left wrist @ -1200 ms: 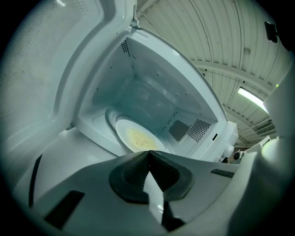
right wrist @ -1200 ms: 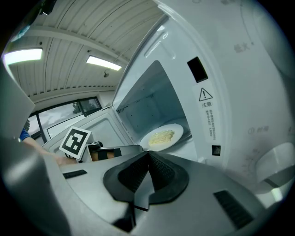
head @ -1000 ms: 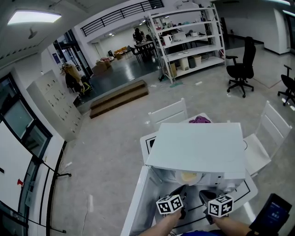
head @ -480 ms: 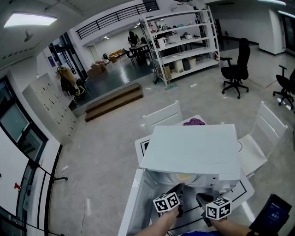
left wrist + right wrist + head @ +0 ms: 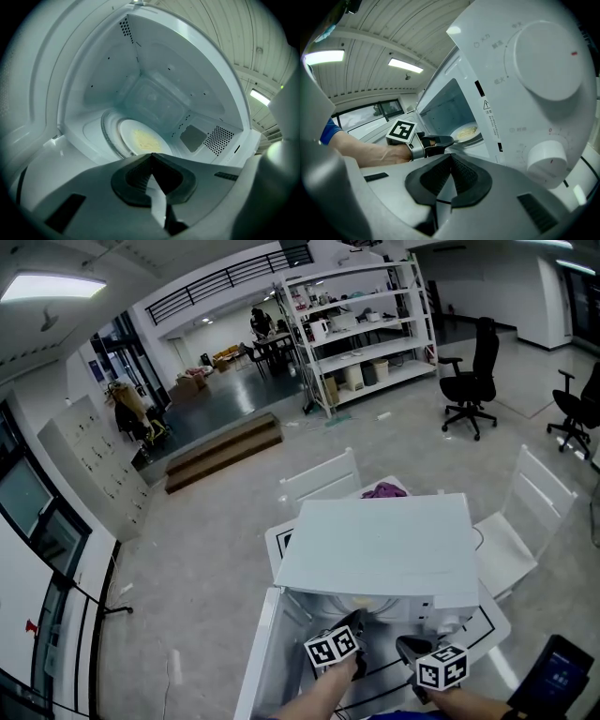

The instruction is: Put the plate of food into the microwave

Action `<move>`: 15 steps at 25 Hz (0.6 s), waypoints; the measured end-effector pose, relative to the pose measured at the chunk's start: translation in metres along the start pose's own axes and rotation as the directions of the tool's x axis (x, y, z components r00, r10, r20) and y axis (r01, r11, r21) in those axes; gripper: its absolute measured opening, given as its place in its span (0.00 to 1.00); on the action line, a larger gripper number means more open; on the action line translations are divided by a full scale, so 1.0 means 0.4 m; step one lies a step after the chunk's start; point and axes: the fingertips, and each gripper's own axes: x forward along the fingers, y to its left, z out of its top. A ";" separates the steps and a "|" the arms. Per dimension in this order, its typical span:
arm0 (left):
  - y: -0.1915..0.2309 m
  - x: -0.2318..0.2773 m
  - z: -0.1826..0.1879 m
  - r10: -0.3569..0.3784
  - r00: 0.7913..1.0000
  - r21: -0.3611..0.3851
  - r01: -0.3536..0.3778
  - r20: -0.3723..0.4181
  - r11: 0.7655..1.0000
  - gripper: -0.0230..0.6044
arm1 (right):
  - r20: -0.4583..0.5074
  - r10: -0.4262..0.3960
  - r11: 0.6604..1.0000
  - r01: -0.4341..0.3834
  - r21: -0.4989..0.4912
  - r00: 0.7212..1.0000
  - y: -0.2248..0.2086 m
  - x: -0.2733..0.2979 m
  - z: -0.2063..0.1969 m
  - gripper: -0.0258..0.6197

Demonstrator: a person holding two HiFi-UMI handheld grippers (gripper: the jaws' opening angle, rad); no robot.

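Plate of food (image 5: 140, 139) sits on the turntable (image 5: 108, 137) of the open microwave (image 5: 375, 554); left hand-held gripper (image 5: 151, 155), jaws pressed together, empty, noses toward its rim, likely to centre it; right hand-held gripper (image 5: 451, 157), likewise closed, hangs by the dials (image 5: 553, 56).

Each hand carries a grey plastic tool, the left gripper (image 5: 356, 622) and the right gripper (image 5: 407, 645), each topped by a white cube (image 5: 334, 650) with black square markers. The fingers (image 5: 436, 176) are dark, ribbed inside. A blue sleeve (image 5: 331, 131), short.

One microwave (image 5: 375, 549), one plate of food (image 5: 140, 140); two white chairs (image 5: 319, 486) (image 5: 530, 507), two black office chairs (image 5: 473, 367) (image 5: 581, 404)
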 end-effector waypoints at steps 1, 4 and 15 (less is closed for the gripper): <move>0.002 0.003 0.002 0.003 1.000 -0.001 -0.003 0.001 1.000 0.05 | 0.001 -0.001 1.000 0.001 -0.001 1.000 -0.002 -0.002 0.000 0.04; 0.010 0.010 0.007 0.011 1.000 -0.004 -0.011 0.005 1.000 0.05 | 0.004 -0.003 1.000 0.003 -0.002 1.000 -0.008 -0.005 -0.001 0.04; 0.023 0.016 0.017 0.037 0.999 -0.017 -0.037 0.021 0.999 0.05 | 0.012 -0.003 1.000 0.003 0.003 1.000 -0.018 -0.011 -0.004 0.04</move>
